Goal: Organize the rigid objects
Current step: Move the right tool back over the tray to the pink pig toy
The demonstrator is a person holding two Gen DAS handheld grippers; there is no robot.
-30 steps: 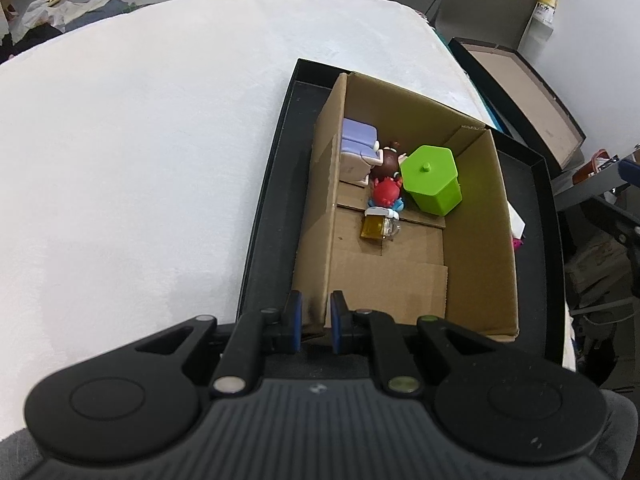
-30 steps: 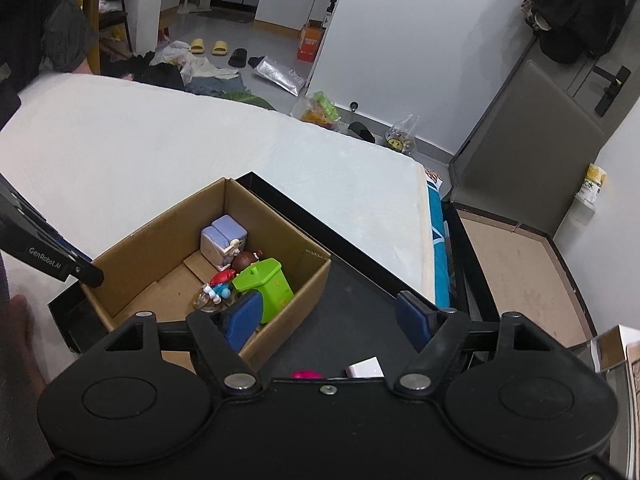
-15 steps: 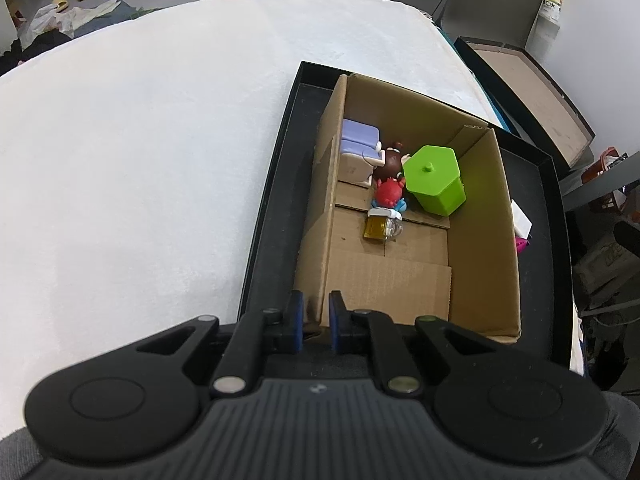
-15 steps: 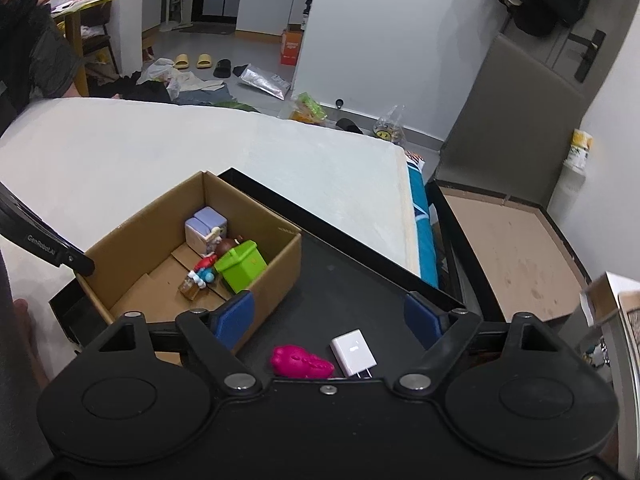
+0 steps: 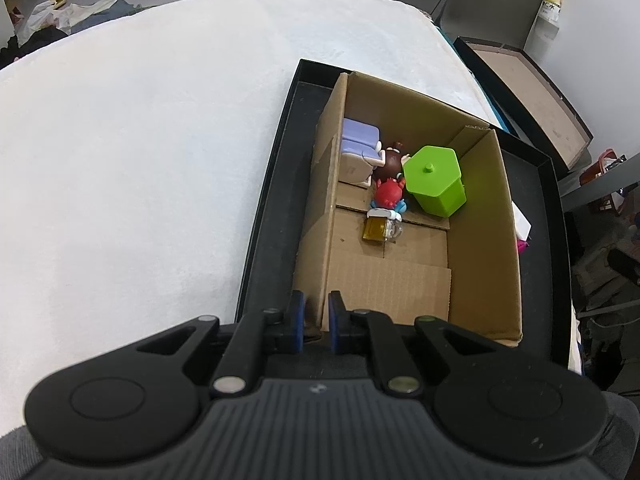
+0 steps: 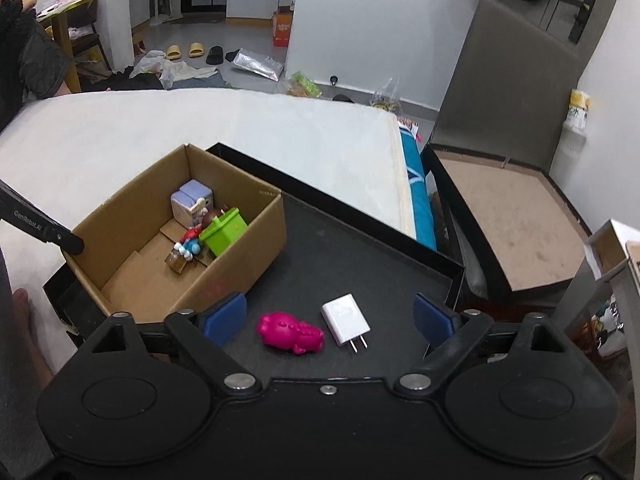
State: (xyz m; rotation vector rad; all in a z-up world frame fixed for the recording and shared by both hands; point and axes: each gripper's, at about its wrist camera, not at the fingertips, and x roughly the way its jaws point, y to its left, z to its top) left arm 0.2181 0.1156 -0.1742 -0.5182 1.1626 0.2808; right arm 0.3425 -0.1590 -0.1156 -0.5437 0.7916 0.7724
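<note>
Meanwhile the left gripper (image 5: 314, 322) pinches the box (image 5: 328, 216) wall, while the right gripper (image 6: 330, 316), empty, opens wide over one pink toy (image 6: 290, 333) and one charger (image 6: 345, 319).

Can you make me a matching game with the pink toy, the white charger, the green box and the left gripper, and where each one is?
Things:
1. pink toy
2. white charger
3. green box
4. left gripper

Places or states:
A. inside the cardboard box, next to the small figures
B. shut on the cardboard box's near wall
C. on the black tray, just left of the plug
D. on the black tray, prongs pointing toward the camera

Pairs: 1-C, 2-D, 3-A, 4-B
</note>
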